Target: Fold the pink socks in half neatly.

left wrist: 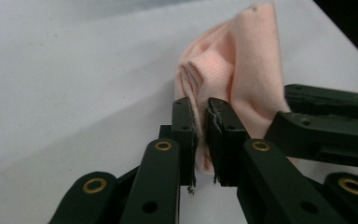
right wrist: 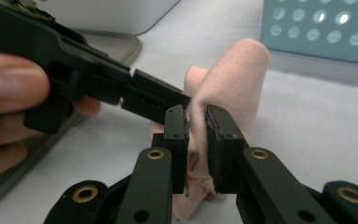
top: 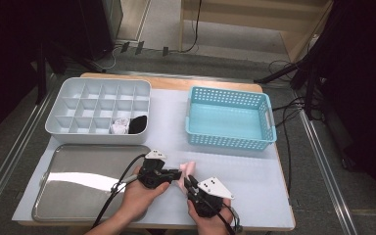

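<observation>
A pale pink cloth (top: 186,168), bunched up, lies on the white table cover near the front edge, between the two hands. My left gripper (top: 178,173) comes at it from the left and is shut on a fold of the pink cloth (left wrist: 242,60); its pads pinch the ribbed edge at my left gripper (left wrist: 203,112). My right gripper (top: 188,183) reaches in from the front, and in its own view my right gripper (right wrist: 196,116) is shut on another fold of the pink cloth (right wrist: 233,74). The two sets of jaws stand almost touching, crossing at the cloth.
A grey divided box (top: 58,98) stands at the back left, with a white item (top: 120,126) and a black item (top: 138,124) in its front right cells. A teal basket (top: 225,142) stands at the back right. A metal tray (top: 78,196) lies front left.
</observation>
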### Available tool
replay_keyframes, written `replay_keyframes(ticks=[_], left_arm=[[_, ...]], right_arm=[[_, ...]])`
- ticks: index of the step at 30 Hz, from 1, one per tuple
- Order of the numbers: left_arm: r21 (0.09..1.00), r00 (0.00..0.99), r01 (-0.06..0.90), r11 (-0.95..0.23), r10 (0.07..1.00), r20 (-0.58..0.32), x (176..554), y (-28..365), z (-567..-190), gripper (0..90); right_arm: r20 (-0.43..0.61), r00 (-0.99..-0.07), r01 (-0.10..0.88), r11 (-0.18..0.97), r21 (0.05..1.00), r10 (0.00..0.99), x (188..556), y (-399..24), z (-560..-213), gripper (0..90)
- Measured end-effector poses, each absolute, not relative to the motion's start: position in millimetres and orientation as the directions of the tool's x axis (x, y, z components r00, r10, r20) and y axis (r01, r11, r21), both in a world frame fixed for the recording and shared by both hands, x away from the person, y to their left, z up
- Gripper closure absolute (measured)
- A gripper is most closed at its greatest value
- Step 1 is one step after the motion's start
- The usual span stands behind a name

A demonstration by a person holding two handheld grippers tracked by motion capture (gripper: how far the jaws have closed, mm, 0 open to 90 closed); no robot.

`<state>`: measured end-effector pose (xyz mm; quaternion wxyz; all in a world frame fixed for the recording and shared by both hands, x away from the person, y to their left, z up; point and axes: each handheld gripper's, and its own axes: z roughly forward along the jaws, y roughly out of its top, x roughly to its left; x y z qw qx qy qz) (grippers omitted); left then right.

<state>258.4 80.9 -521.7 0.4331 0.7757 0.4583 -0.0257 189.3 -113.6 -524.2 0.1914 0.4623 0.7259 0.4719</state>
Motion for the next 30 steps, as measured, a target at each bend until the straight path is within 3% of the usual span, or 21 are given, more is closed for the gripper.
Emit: replay_keyframes(ticks=[7, 14, 16, 19, 22, 27, 30], left_arm=[[0.662, 0.571, 0.735, -0.146, 0.661, -0.488, 262.6, 91.3, -513.6, 80.4], [0.68, 0.605, 0.712, -0.173, 0.643, -0.47, 261.9, 77.8, -508.4, 70.1], [0.683, 0.61, 0.706, -0.188, 0.65, -0.453, 262.8, 75.3, -509.1, 73.5], [0.682, 0.609, 0.706, -0.192, 0.656, -0.446, 265.6, 77.0, -511.5, 86.2], [0.678, 0.605, 0.709, -0.195, 0.662, -0.443, 266.9, 80.6, -513.1, 88.8], [0.675, 0.598, 0.712, -0.196, 0.673, -0.436, 268.5, 86.5, -515.5, 88.8], [0.673, 0.593, 0.713, -0.194, 0.679, -0.433, 269.3, 87.4, -516.8, 88.3]], right_arm=[[0.159, -0.519, 0.515, 0.159, 0.842, 0.84, 196.1, -106.9, -530.2, 78.1], [0.163, -0.531, 0.526, 0.173, 0.832, 0.832, 198.7, -105.6, -530.6, 75.8], [0.163, -0.54, 0.522, 0.176, 0.834, 0.826, 198.9, -105.9, -530.7, 73.2], [0.177, -0.557, 0.52, 0.174, 0.836, 0.811, 196.9, -106.7, -529.6, 67.8], [0.193, -0.575, 0.517, 0.17, 0.839, 0.795, 190.2, -110.0, -524.7, 66.7], [0.2, -0.564, 0.452, 0.096, 0.887, 0.801, 177.7, -123.7, -508.7, 83.8], [0.175, -0.547, 0.483, 0.138, 0.865, 0.818, 184.0, -117.7, -514.9, 86.6]])
